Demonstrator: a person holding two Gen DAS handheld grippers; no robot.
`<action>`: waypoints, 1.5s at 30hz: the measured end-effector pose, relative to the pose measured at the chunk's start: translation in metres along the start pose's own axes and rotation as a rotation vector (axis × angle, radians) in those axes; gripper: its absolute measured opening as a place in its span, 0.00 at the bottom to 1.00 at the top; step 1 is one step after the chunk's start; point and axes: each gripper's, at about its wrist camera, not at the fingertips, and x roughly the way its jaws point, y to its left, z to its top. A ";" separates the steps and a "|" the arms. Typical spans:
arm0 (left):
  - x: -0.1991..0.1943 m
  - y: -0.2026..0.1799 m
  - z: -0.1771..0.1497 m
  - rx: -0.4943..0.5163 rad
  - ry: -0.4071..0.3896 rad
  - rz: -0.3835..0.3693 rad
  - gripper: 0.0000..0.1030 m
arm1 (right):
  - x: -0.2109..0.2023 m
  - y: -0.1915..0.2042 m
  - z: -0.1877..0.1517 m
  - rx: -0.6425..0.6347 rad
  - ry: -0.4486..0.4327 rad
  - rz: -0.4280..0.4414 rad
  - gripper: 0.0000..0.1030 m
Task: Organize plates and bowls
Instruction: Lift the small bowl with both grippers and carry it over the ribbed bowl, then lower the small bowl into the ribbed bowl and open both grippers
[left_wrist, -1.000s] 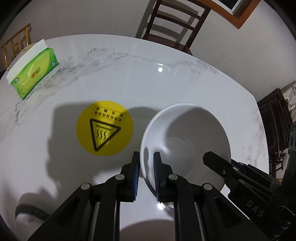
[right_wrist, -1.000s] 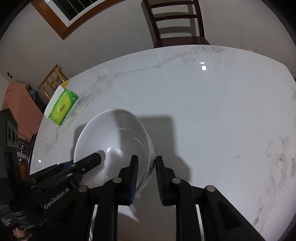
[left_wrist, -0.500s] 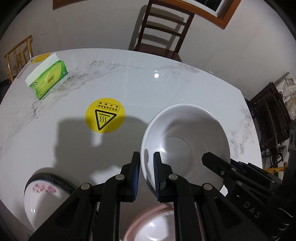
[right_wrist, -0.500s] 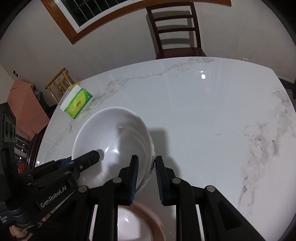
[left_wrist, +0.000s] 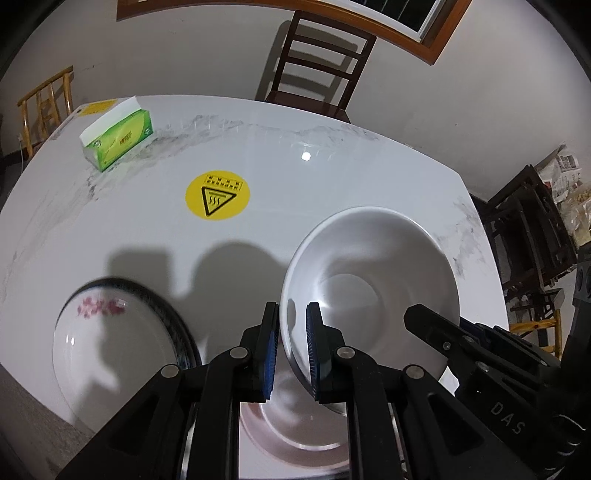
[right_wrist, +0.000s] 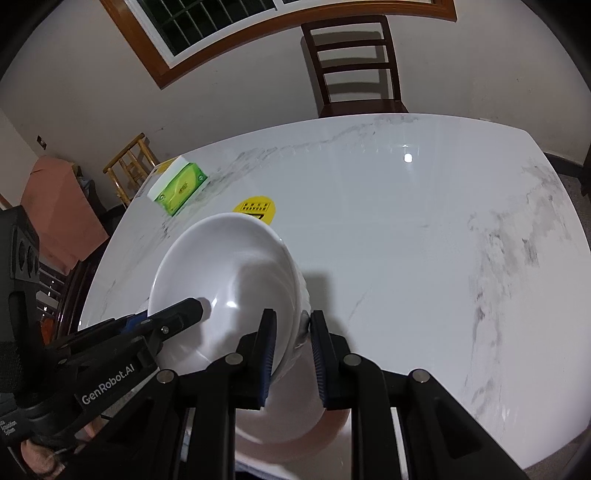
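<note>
white bowl (left_wrist: 369, 280): empty, held up over the table's (left_wrist: 332, 177) near edge
left gripper (left_wrist: 291, 347): fingers pinch its rim
right gripper (right_wrist: 293, 354): fingers pinch the other rim
pink plate (left_wrist: 295, 428): empty, under the bowl
flower plate (left_wrist: 114, 354): empty, near left corner

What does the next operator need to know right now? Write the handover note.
Left gripper: jaws shut on the white bowl at its left rim.
Right gripper: jaws shut on the same bowl's opposite rim.
The bowl is held over the pink-rimmed plate at the near edge of the table. The floral plate sits to the left.
Done: bowl gripped by both.
Left: set it down, probably onto the pink-rimmed plate, then release.
</note>
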 end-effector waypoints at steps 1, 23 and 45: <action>-0.002 0.000 -0.004 0.000 0.003 -0.001 0.11 | -0.001 0.000 -0.005 0.003 0.004 -0.001 0.19; 0.014 0.008 -0.062 -0.026 0.095 0.015 0.11 | 0.022 -0.011 -0.057 0.053 0.092 0.002 0.19; 0.028 0.011 -0.060 -0.018 0.104 0.040 0.11 | 0.037 -0.006 -0.055 0.036 0.112 -0.017 0.21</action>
